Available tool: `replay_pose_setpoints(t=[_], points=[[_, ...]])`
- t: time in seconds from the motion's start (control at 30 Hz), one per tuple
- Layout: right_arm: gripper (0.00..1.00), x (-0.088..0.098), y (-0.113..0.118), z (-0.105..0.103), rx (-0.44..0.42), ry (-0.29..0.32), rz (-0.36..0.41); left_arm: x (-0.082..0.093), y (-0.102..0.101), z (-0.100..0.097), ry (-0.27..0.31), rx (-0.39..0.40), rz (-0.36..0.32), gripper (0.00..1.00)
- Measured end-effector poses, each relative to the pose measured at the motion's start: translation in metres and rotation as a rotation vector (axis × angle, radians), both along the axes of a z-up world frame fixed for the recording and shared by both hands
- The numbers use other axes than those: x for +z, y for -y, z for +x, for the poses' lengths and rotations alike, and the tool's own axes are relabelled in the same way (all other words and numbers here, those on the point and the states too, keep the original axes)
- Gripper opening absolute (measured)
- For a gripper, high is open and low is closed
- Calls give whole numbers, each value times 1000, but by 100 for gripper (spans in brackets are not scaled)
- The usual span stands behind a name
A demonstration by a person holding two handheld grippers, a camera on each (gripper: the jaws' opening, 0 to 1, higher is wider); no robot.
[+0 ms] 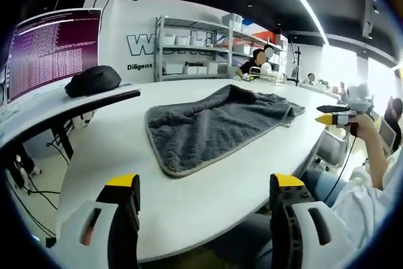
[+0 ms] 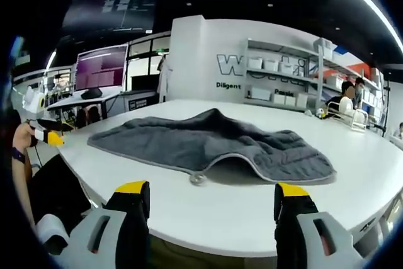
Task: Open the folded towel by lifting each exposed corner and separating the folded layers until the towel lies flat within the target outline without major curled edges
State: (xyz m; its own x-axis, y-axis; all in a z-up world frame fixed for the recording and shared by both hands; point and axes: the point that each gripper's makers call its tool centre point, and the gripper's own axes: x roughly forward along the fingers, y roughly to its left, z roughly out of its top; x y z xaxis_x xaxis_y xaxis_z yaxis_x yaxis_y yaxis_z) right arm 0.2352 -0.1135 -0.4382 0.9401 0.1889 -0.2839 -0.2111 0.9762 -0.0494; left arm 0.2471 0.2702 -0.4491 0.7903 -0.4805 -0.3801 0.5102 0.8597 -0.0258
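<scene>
Towel (image 1: 217,125) lies ahead of both sets of jaws on the white bench (image 1: 113,155), well apart from them and touching neither. The left gripper (image 1: 206,187) has its jaws apart with nothing between them, and so does the right gripper (image 2: 212,190). In the left gripper view the grey towel's long axis runs away from the jaws toward the upper right; in the right gripper view it stretches crosswise. Wall lettering (image 2: 238,75) reads "Diligent" beneath larger, partly hidden letters.

left gripper view and right gripper view look low across the white table (image 1: 208,193) from opposite edges, both sharing the grey towel (image 2: 208,143) mid-distance.
</scene>
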Motion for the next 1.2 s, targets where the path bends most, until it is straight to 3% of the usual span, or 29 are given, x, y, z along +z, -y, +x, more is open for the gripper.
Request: replay_pose_setpoints(t=[0.4,0.7,1.13,1.2], points=[[82,7,19,-5,-52,13,12,-11,8,15,-13,10,6,95],[82,17,35,-12,-83,43,25,-15,2,16,-18,27,15,96],[82,5,38,-10,-98,13,11,-23,11,30,-39,17,27,95],[82,4,42,-10,-108,11,10,-29,8,35,-52,31,58,95]])
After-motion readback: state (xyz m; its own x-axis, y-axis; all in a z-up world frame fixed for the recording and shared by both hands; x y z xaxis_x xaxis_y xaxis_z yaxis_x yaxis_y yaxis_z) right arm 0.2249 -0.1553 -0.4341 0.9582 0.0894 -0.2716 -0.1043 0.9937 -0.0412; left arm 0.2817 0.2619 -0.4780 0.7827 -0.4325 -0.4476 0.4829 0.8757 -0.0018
